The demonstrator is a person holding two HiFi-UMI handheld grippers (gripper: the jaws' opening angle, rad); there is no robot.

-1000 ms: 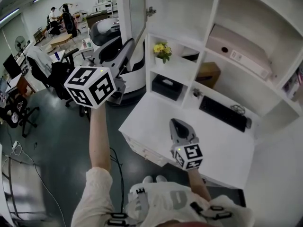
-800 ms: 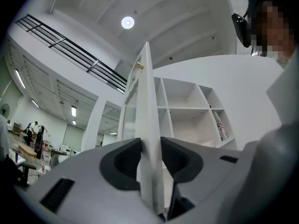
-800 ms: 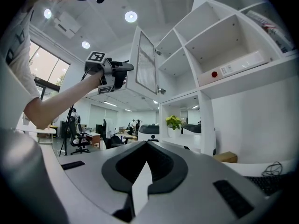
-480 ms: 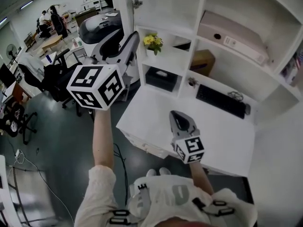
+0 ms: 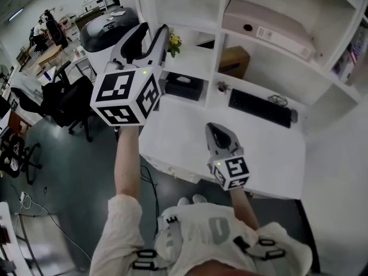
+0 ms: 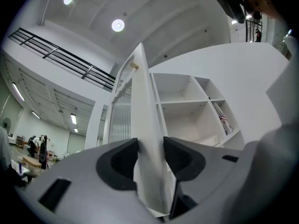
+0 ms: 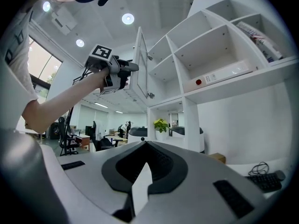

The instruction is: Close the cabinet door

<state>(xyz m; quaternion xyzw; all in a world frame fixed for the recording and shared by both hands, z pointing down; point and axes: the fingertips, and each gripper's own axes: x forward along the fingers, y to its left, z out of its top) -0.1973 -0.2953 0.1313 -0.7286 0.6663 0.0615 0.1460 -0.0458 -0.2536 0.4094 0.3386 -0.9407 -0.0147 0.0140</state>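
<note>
The white cabinet door (image 6: 142, 106) stands edge-on between the jaws of my left gripper (image 6: 149, 146), and the dark pads (image 6: 122, 158) lie against both of its faces. Those jaws have just been opening, with the door edge still between them. In the right gripper view the door (image 7: 141, 64) hangs partly open from the upper cabinet, and the left gripper (image 7: 133, 68) holds its free edge at arm's height. In the head view the left gripper (image 5: 150, 36) is raised beside the shelves. My right gripper (image 5: 217, 132) hovers low over the desk, shut and holding nothing.
Below the shelves is a white desk (image 5: 190, 131) with a black keyboard (image 5: 260, 108). The shelves hold yellow flowers (image 5: 174, 41), a cardboard box (image 5: 233, 62), a black box (image 5: 183, 87) and a long pale binder (image 5: 270, 22). Office chairs (image 5: 66, 99) and a large grey machine (image 5: 106, 30) stand to the left.
My left gripper has swung right toward the shelves with the door edge between its jaws. The right gripper has stayed over the desk, a touch higher.
</note>
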